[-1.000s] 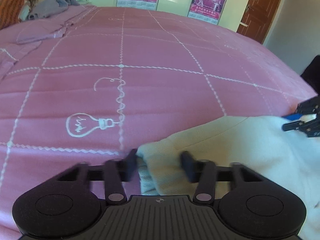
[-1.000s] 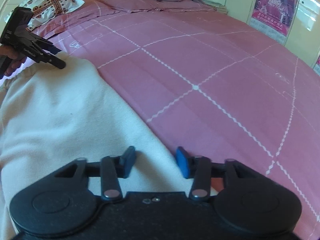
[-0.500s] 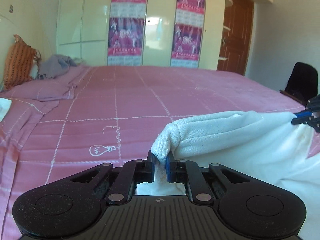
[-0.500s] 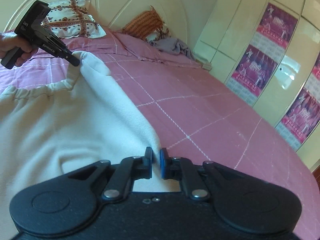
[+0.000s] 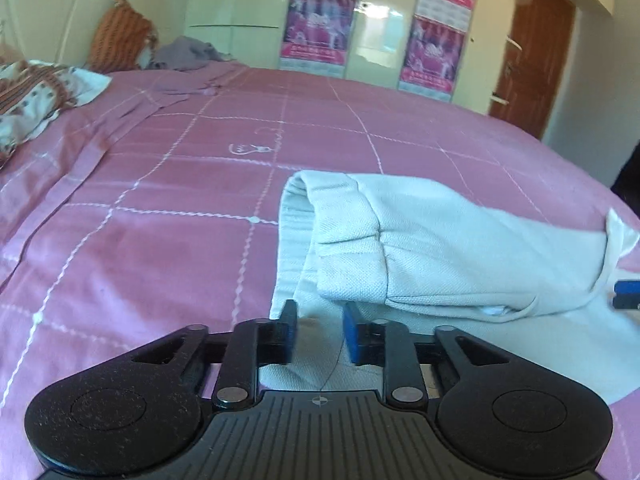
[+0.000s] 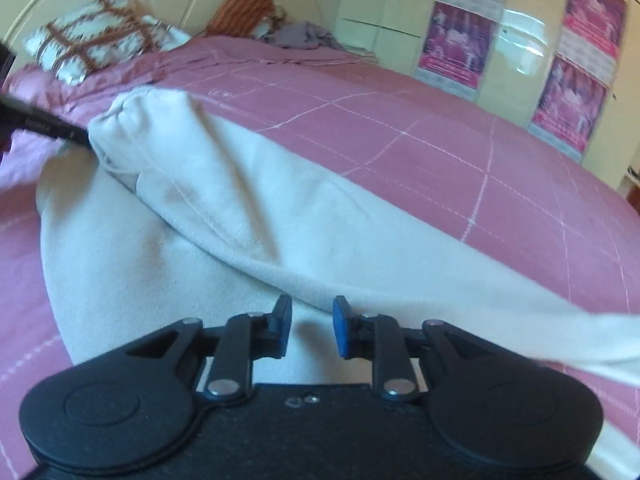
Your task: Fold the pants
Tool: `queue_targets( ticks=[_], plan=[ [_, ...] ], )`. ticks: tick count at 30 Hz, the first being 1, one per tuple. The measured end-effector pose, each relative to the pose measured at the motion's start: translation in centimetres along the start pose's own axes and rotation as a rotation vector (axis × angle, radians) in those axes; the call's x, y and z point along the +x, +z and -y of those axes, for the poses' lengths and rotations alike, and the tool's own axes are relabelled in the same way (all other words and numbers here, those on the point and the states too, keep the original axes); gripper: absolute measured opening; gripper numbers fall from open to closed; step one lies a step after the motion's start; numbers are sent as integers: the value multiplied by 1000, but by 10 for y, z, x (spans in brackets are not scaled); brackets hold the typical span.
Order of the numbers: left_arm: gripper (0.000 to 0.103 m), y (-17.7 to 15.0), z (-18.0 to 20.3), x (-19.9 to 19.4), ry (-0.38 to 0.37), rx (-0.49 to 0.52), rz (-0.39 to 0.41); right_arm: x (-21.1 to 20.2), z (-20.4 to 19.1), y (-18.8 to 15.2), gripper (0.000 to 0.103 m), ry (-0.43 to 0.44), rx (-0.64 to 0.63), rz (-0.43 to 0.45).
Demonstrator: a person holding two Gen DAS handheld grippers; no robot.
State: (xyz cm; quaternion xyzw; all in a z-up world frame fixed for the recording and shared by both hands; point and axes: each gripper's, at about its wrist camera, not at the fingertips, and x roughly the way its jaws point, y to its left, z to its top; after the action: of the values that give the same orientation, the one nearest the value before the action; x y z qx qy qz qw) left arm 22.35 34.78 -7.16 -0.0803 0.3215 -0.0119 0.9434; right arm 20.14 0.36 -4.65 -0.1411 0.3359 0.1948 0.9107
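Observation:
Cream pants (image 5: 420, 240) lie folded over on themselves on the pink bedspread (image 5: 160, 240). My left gripper (image 5: 320, 332) hovers at the near left corner of the fold; its jaws are opening and its pads press on nothing, with cloth lying flat beneath the gap. In the right wrist view the pants (image 6: 240, 208) stretch from the left to the lower right. My right gripper (image 6: 311, 328) sits over their near layer with jaws opening and nothing pinched. The left gripper's black finger (image 6: 52, 128) shows at the far corner of the fold. A blue tip of the right gripper (image 5: 626, 294) pokes in at the edge.
Patterned pillows (image 6: 92, 40), an orange cushion (image 5: 116, 40) and a crumpled grey garment (image 5: 184, 54) sit at the head of the bed. Behind the bed stand glossy wardrobe doors with pink posters (image 5: 316, 20) and a brown door (image 5: 528, 52). Bare bedspread lies left of the pants.
Both grippers, shut on the lifted pants edge half a second ago, have let go and opened. The carried edge now lies folded over on the lower layer.

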Motion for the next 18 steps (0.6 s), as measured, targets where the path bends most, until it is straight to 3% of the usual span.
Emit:
queue_targets(
  ticks=[1, 2, 5, 8, 14, 18],
  plan=[
    [68, 0, -1, -10, 20, -31, 24, -8, 6, -1, 33, 5, 48, 8],
    [76, -1, -1, -19, 23, -64, 50, -15, 12, -2, 38, 7, 94, 13],
    [76, 1, -9, -27, -128, -271, 49, -25, 38, -7, 52, 53, 302, 18],
    [75, -3, -14, -9, -221, -448, 3, -15, 68, -17, 53, 129, 555, 4],
    [65, -15, -15, 28, -234, -653, -82, 22, 106, -33, 54, 223, 992, -54],
    [59, -19, -15, 51, -249, -703, -121, 44, 116, -39, 51, 202, 1095, -101]
  ],
)
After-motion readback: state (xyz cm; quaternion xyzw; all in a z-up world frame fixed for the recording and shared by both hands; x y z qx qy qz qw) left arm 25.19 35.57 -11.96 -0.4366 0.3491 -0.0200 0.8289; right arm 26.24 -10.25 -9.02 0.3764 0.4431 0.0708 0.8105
